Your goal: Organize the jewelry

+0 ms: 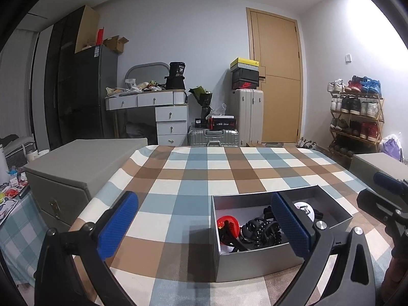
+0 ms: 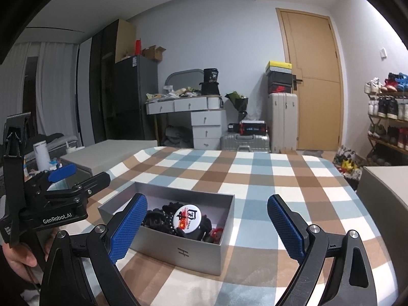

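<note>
I am looking across a desk point(image 1: 193, 178) covered in a checked cloth of blue, brown and cream squares, set in a room with pale walls, a wooden door point(image 1: 278, 76) at about one o'clock, a white dresser point(image 1: 163, 112) at eleven, suitcases point(image 1: 244, 112) at twelve and a shoe rack point(image 1: 357, 117) at two. One open grey box point(image 2: 178, 242) sits on the cloth, at about four o'clock in my left wrist view and seven o'clock in the right one. It holds the jewelry: black beaded strands and claw clips point(image 1: 257, 232), one red round piece point(image 1: 228, 225) and one white round badge point(image 2: 188, 218) with red and black marks. The black pieces are tangled, so I cannot count them, and the badge's small lettering is too fine to read. My left hand-held gripper point(image 1: 204, 227) has its blue pads spread wide with nothing between them; its right pad covers part of the box contents. My right hand-held gripper point(image 2: 206, 229) is likewise spread wide and empty, its left pad overlapping the box's near corner. Two closed grey boxes flank the desk, one point(image 1: 76, 168) at nine o'clock and one point(image 1: 377, 163) at three, the latter cut off by the frame. Fingers point(image 2: 17, 255) gripping the left handle show at the right view's lower left edge.
</note>
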A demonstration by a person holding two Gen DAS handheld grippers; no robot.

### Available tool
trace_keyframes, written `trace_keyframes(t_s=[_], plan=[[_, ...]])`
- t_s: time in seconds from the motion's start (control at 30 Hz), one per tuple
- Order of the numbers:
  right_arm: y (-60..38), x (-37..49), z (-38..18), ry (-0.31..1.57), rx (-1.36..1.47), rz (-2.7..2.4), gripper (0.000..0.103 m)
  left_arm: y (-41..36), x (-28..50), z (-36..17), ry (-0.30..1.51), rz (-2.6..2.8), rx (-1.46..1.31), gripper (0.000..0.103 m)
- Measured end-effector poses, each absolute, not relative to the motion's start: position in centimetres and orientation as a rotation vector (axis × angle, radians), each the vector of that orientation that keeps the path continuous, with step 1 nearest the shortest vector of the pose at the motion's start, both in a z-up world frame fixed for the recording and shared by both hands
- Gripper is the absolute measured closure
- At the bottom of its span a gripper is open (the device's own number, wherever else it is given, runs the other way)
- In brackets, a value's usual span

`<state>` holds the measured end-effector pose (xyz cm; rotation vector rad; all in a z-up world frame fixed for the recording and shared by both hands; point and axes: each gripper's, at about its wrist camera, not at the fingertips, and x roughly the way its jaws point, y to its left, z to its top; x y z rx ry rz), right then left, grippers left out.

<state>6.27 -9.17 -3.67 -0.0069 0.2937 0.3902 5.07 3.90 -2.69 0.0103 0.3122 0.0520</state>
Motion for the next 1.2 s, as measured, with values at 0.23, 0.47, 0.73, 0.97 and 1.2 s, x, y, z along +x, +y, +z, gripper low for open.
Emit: trace_keyframes(t_s=[0.23, 0.47, 0.73, 0.97, 1.2], plan=[[-9.11, 6.23, -3.60, 0.294, -0.002, 0.390, 0.005, 3.81, 4.93, -2.58, 0.313, 0.052, 0.010, 0.001], [-9.08, 6.19, -3.59, 0.295, -0.006, 0.386, 0.004, 3.79, 4.86, -2.59, 0.312, 0.053, 0.010, 0.001], [-9.04, 6.12, -3.53, 0.296, -0.006, 0.385, 0.004, 3.81, 4.81, -2.56, 0.313, 0.052, 0.010, 0.001], [-9.11, 6.18, -3.55, 0.298, -0.007, 0.385, 0.004, 3.88, 4.97, -2.67, 0.313, 0.052, 0.010, 0.001], [-9.09, 6.13, -3.53, 0.298, -0.007, 0.385, 0.003, 3.87, 4.95, -2.67, 0.313, 0.051, 0.010, 0.001]])
